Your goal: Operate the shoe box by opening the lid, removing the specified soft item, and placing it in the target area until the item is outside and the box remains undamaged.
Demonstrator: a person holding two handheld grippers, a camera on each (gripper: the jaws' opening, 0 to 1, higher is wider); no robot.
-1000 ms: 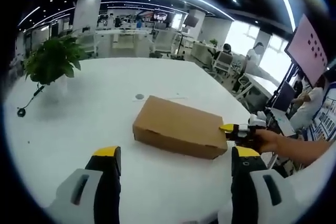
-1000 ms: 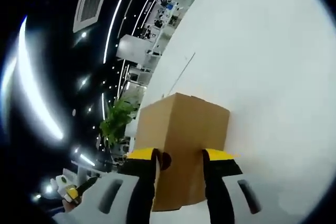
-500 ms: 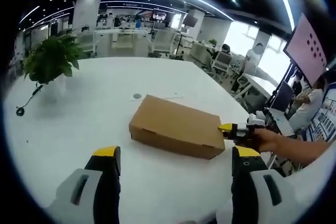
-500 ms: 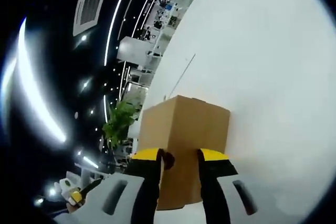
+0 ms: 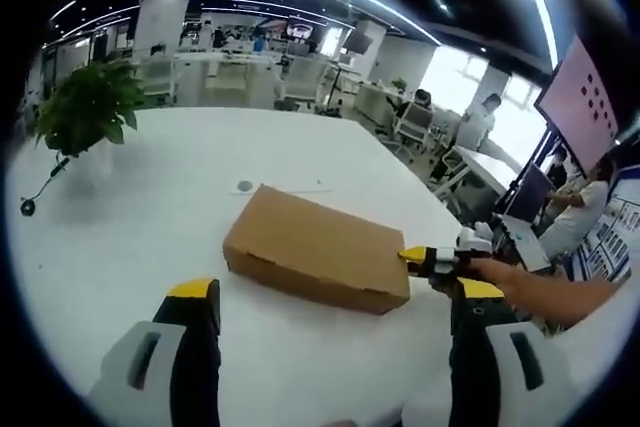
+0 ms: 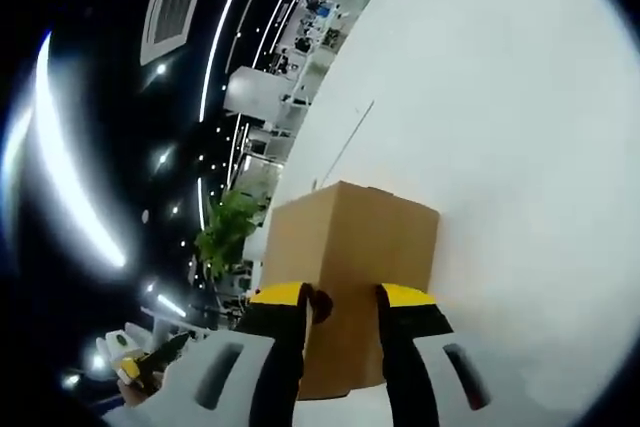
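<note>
**A:** What did the left gripper view give you?

**B:** My left claw (image 5: 335, 297) stood wide, holding nothing. The shoe box (image 5: 318, 259) lay shut at centre frame on the white table (image 5: 150, 217). My right claw (image 5: 425, 259) pinched its right end.

**A:** And the right gripper view?

**B:** The box (image 6: 350, 267) rose at lower centre; my right claw (image 6: 340, 299) was narrow on its near edge. I judged the cardboard light, stiff but easy to dent, so a gentle hold on the lid edge seemed best.
</note>
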